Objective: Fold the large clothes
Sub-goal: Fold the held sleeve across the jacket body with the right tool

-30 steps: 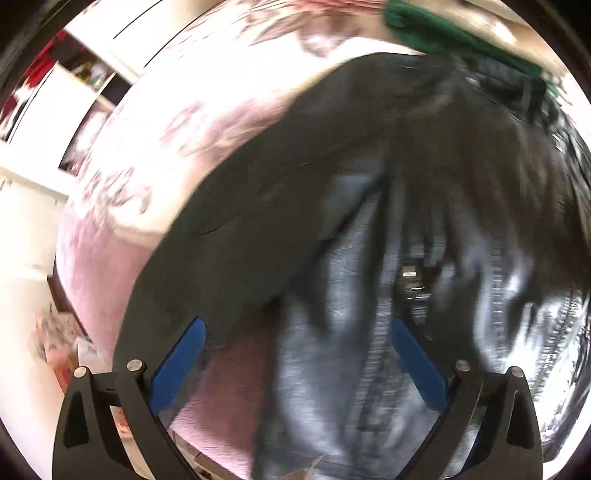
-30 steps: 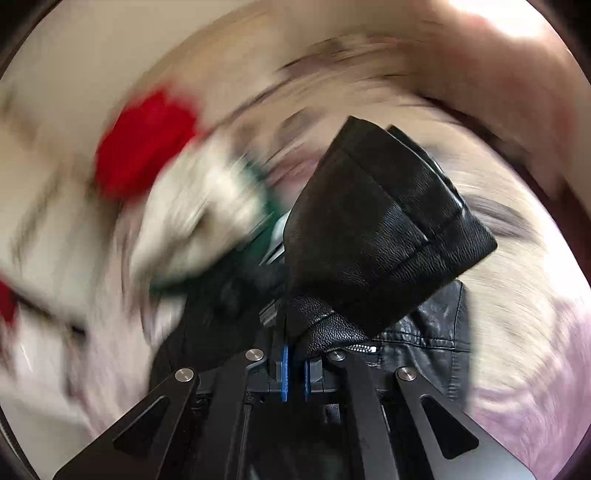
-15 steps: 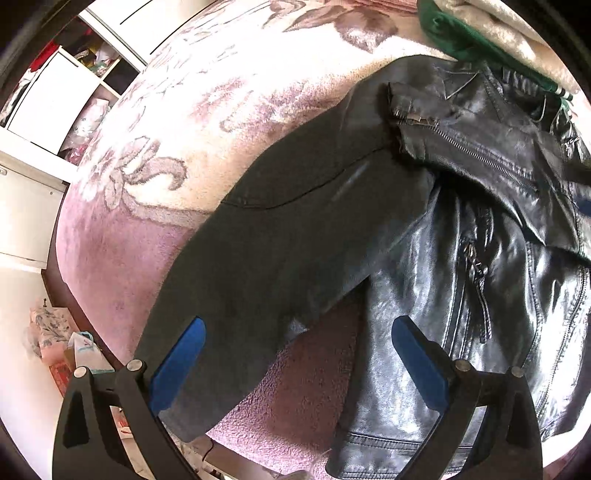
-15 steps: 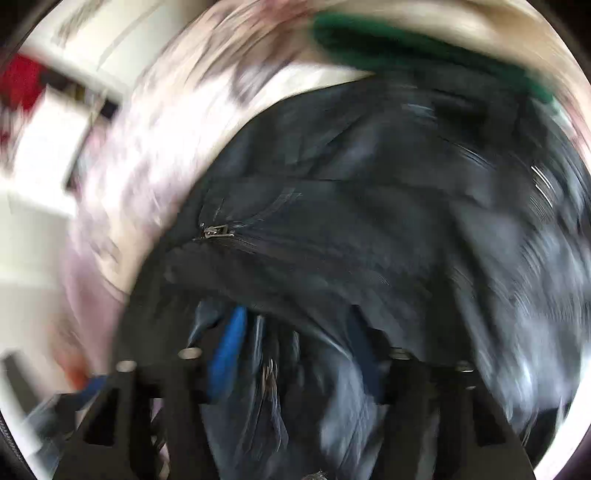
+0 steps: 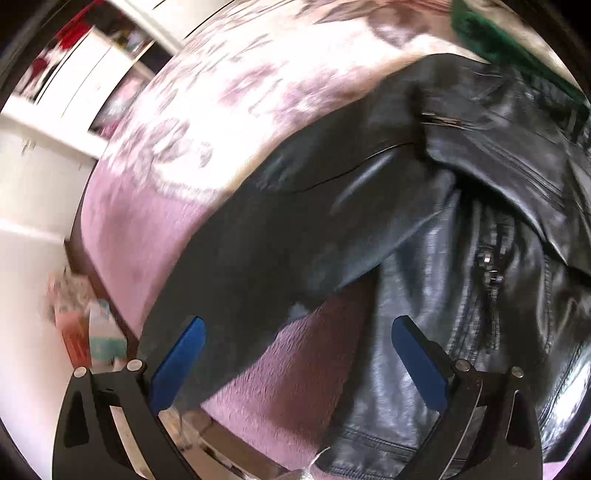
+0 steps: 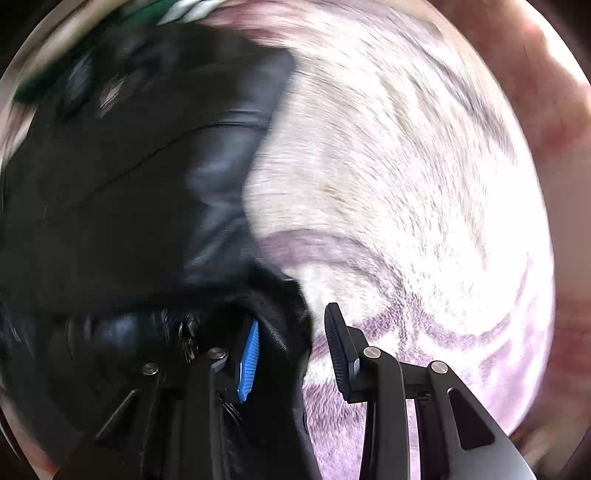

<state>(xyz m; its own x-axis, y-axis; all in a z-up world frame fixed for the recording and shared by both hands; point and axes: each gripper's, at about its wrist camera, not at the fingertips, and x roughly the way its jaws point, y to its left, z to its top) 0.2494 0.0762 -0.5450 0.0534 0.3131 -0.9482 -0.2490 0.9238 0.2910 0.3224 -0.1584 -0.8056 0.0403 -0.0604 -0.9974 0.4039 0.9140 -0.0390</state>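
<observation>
Left gripper wide, empty, above black leather jacket. Right gripper just narrowing around jacket edge, pads not clamped. Best seat the hem deeper before lifting.

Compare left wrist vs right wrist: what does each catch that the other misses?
Left wrist only: the white cupboards, the jacket's zip pocket, the hem, and the left gripper with jaws wide apart, nothing between them.
Right wrist only: the right gripper, jaws just closing, black leather between them but not pinched.
Both: the black jacket, the pink flowered blanket and a green garment.
</observation>
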